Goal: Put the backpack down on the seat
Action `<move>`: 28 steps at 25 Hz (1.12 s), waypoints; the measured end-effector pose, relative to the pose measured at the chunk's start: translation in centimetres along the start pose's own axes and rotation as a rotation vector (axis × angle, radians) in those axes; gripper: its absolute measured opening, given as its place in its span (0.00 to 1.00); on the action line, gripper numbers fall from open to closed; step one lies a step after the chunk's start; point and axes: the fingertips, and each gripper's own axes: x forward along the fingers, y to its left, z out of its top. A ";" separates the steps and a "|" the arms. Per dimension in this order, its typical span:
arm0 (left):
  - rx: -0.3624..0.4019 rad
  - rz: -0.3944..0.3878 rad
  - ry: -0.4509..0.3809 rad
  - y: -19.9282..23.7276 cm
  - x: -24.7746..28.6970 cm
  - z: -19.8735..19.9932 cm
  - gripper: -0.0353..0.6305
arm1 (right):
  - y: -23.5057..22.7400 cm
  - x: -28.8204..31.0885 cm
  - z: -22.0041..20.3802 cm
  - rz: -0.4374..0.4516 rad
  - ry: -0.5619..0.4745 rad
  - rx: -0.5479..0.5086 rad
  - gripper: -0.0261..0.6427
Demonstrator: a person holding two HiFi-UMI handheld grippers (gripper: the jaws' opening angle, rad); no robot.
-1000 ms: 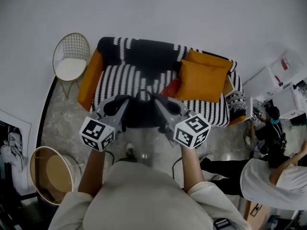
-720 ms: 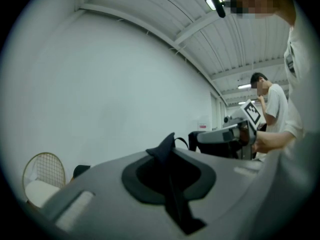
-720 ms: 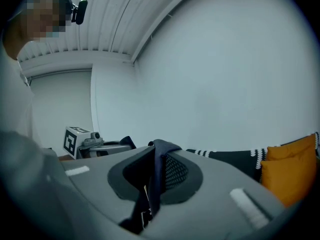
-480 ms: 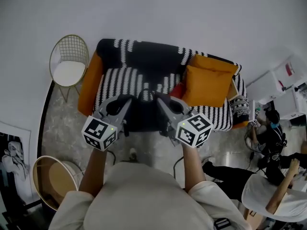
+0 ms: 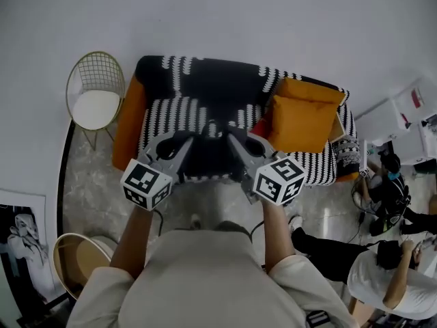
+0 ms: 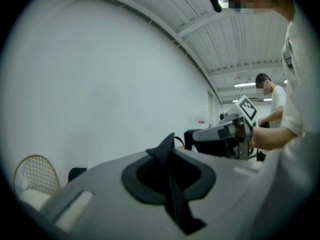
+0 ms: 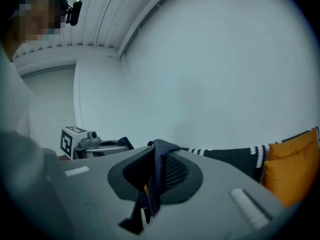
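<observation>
A dark backpack hangs between my two grippers, over the front edge of the black-and-white striped sofa. My left gripper is shut on a dark strap that sticks up from between its jaws. On the other side, my right gripper is shut on the backpack's padded shoulder strap. The jaws of both point inward toward each other, and the bag's lower part is hidden behind them. Whether the bag touches the seat I cannot tell.
Two orange cushions and a red item lie on the sofa's right half. A gold wire chair stands left of the sofa, a round basket at lower left. People sit and stand at the right.
The grippers and the backpack have shifted slightly right and closer to the sofa. Both stay shut on the straps.
</observation>
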 end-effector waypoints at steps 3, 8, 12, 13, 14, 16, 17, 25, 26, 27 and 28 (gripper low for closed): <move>-0.004 0.006 0.007 2.1 0.7 0.2 0.08 | -0.7 1.9 0.7 0.005 0.008 -0.009 0.08; -0.009 0.027 -0.006 5.3 2.9 1.1 0.08 | -2.8 4.5 2.2 0.013 -0.002 -0.020 0.08; -0.019 0.055 -0.006 8.0 5.2 1.0 0.08 | -5.1 7.1 2.8 0.036 0.000 -0.023 0.08; -0.023 0.063 -0.002 8.7 5.8 0.9 0.08 | -5.7 7.8 2.9 0.046 0.004 -0.022 0.08; -0.028 0.071 0.002 9.5 6.5 0.8 0.08 | -6.4 8.4 3.0 0.055 0.009 -0.020 0.08; -0.036 0.084 0.009 10.7 7.9 0.8 0.08 | -7.9 9.6 3.4 0.070 0.018 -0.007 0.08; -0.037 0.090 0.009 11.2 8.6 0.8 0.08 | -8.8 10.1 3.6 0.076 0.020 0.003 0.08; -0.061 0.120 0.052 15.7 14.4 -0.2 0.08 | -15.1 14.8 4.1 0.103 0.061 0.062 0.08; -0.070 0.127 0.059 16.3 15.0 -0.5 0.08 | -15.7 15.5 4.1 0.107 0.068 0.066 0.08; -0.080 0.134 0.065 16.9 15.5 -0.8 0.08 | -16.4 16.1 4.0 0.110 0.076 0.068 0.08; -0.089 0.139 0.070 17.4 16.1 -1.1 0.08 | -17.1 16.7 4.0 0.111 0.085 0.070 0.08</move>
